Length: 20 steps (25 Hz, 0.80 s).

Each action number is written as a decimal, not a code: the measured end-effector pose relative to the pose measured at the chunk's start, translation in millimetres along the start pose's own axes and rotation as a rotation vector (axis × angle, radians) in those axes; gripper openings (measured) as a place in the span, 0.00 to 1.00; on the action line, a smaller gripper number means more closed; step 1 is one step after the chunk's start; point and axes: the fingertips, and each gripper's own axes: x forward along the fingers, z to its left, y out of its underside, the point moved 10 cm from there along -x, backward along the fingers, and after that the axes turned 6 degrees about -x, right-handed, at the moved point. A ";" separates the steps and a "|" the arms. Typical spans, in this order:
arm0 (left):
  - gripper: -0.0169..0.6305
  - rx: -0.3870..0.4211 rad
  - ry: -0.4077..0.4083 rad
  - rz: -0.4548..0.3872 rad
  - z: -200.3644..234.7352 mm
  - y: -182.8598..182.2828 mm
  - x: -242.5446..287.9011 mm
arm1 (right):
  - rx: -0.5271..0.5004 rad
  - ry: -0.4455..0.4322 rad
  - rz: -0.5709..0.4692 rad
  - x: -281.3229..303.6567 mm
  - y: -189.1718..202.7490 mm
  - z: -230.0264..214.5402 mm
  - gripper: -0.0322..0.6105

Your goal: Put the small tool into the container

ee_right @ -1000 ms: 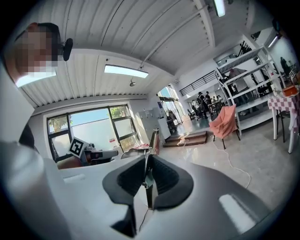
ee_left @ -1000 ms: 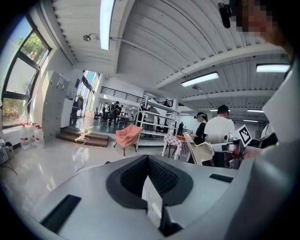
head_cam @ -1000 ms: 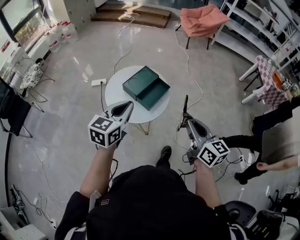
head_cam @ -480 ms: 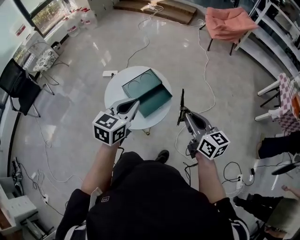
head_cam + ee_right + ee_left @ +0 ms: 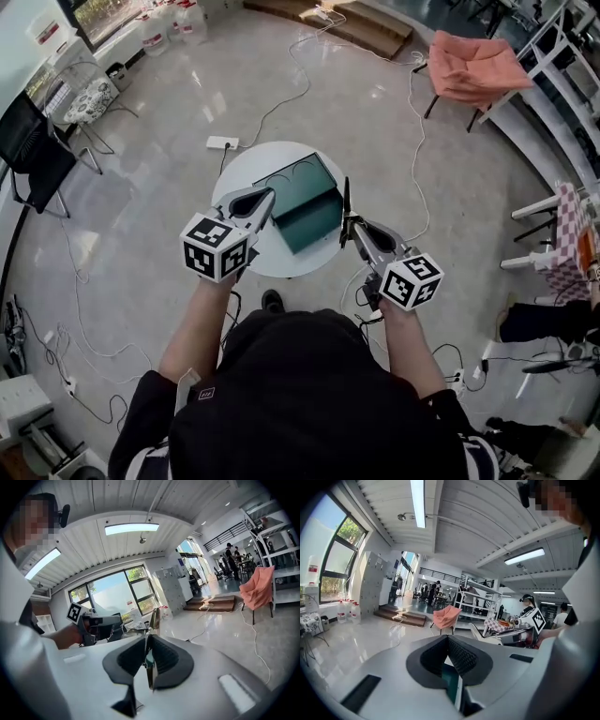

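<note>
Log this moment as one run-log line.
left gripper shut, empty | right gripper shut on small tool | container open on round table | tool not yet in container

The container (image 5: 305,197) lies on the round surface (image 5: 236,171), ahead of and between the two hand-held grippers. The left hand-held gripper (image 5: 266,195) hangs over the surface, just left of the container. The right hand-held gripper (image 5: 348,225) is off the surface's edge, to the container's right, with the small tool (image 5: 345,199) upright between its jaws. A power strip (image 5: 222,142) lies on the floor beyond the left hand-held gripper.
</note>
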 end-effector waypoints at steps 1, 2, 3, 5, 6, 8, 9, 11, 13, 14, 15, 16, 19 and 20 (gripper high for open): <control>0.04 -0.005 0.001 0.001 4.6 0.6 3.0 | -0.017 -0.009 0.018 9.5 -0.4 -1.0 0.12; 0.04 -0.009 0.001 0.004 8.7 1.4 5.5 | -0.036 -0.019 0.038 19.1 -0.6 -2.5 0.12; 0.03 -0.017 -0.003 0.009 12.7 2.5 7.4 | -0.057 -0.033 0.061 28.5 -0.5 -4.6 0.12; 0.03 -0.043 -0.019 0.019 20.5 7.1 10.3 | -0.102 -0.067 0.115 46.0 -0.1 -11.2 0.12; 0.04 -0.061 -0.031 0.024 24.1 10.3 11.8 | -0.125 -0.086 0.146 54.2 0.4 -16.0 0.12; 0.03 -0.093 -0.064 0.034 31.2 17.2 16.6 | -0.157 -0.123 0.208 70.4 4.3 -28.3 0.12; 0.04 -0.109 -0.085 0.038 34.9 20.0 20.1 | -0.165 -0.138 0.238 78.9 7.8 -35.6 0.12; 0.03 -0.149 -0.120 0.034 41.1 23.5 26.8 | -0.183 -0.175 0.300 97.1 15.1 -49.2 0.12; 0.03 -0.181 -0.140 0.039 44.5 28.2 30.8 | -0.219 -0.227 0.368 114.6 23.5 -56.9 0.12; 0.03 -0.192 -0.155 0.047 46.2 31.4 32.1 | -0.239 -0.255 0.403 122.1 28.6 -59.1 0.12; 0.04 -0.205 -0.175 0.052 48.4 34.0 33.2 | -0.259 -0.282 0.436 129.0 33.8 -61.3 0.12; 0.04 -0.221 -0.194 0.051 50.4 35.5 34.0 | -0.275 -0.307 0.466 135.2 39.1 -63.7 0.12; 0.03 -0.259 -0.234 0.036 51.0 38.0 36.0 | -0.306 -0.389 0.555 147.6 57.0 -70.8 0.12; 0.04 -0.263 -0.247 0.035 50.9 39.3 35.5 | -0.318 -0.416 0.586 151.2 63.5 -72.1 0.12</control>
